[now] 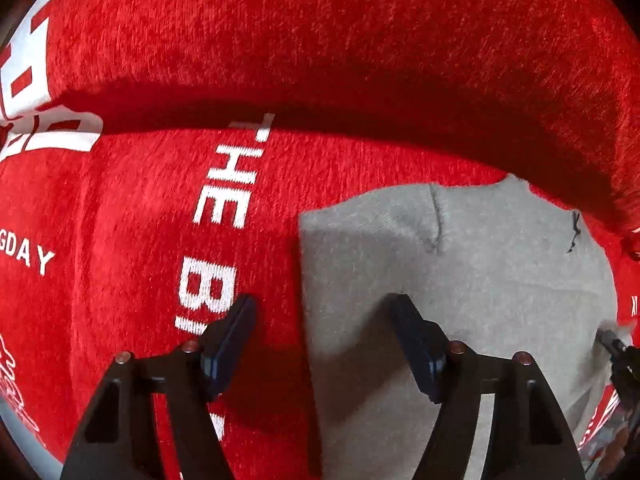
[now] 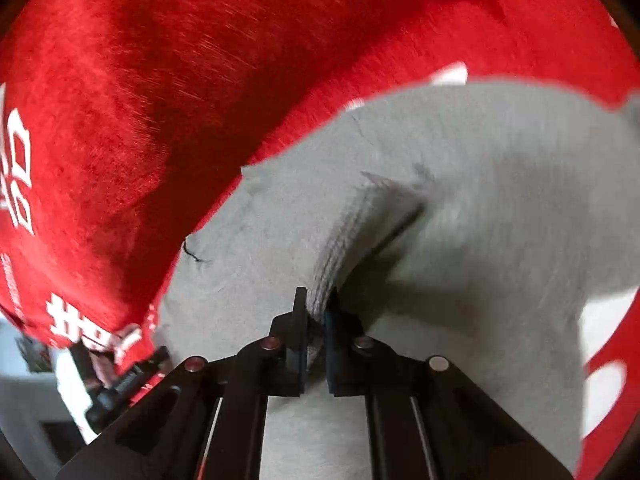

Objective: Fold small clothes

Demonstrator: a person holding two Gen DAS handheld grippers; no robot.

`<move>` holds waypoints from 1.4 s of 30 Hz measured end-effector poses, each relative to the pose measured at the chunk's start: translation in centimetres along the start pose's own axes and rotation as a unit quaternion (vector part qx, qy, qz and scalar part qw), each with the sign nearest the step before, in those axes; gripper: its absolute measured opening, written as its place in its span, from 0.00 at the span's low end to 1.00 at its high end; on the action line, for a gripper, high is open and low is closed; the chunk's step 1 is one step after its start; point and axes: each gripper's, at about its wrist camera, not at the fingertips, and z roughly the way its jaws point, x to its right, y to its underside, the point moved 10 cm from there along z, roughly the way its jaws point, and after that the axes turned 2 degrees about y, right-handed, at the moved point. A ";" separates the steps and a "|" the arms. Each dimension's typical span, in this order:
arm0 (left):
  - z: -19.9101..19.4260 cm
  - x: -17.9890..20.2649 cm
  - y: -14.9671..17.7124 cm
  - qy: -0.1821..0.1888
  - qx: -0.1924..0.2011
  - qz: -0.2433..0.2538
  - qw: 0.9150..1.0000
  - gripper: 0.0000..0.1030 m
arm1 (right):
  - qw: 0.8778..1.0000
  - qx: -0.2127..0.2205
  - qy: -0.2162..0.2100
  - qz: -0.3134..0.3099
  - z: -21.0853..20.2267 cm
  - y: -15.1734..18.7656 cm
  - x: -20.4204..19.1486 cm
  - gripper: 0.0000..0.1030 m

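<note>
Across a red plush cloth point(image 1: 360, 40) printed with white lettering lies a small grey garment point(image 1: 460, 280), and the two cameras catch it quite differently. From the left wrist it looks flat and still, with a straight left edge, a short stitched seam near the top and a dark loose thread at the upper right. The words "THE B…" run up the red cloth beside it. From the right wrist the same grey garment point(image 2: 500, 200) is motion-blurred and no longer flat: a ribbed edge of it rises in a ridge straight out of the tongs.

The left tongs point(image 1: 324, 308) are spread wide, gripping nothing. One fingertip sits over the red cloth by the lettering, the other over the grey fabric, so the garment's left edge runs between them. Whether the tips touch the fabric, I cannot tell.

The right tongs point(image 2: 316, 304) are pressed almost together, pinching that ribbed grey edge between the pads.

The raised fold runs away from the right tongs, up and to the right. The garment's full outline goes out of both views, so its long axis is unclear.

A dark piece of the other tool shows at each view's edge.
</note>
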 end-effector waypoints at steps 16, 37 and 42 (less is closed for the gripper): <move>0.1 -1.0 -2.8 0.024 -0.018 0.004 1.000 0.64 | 0.957 -0.210 -0.189 0.059 6.2 18.0 -12.7 0.49; -2.5 -3.5 -4.8 0.023 0.020 0.036 0.999 0.10 | 0.990 -0.118 -0.079 -0.005 1.2 11.8 -4.9 0.53; -4.8 -2.6 -4.1 0.020 0.043 0.048 0.998 0.10 | 0.996 -0.032 -0.001 0.082 -3.2 4.7 5.2 0.53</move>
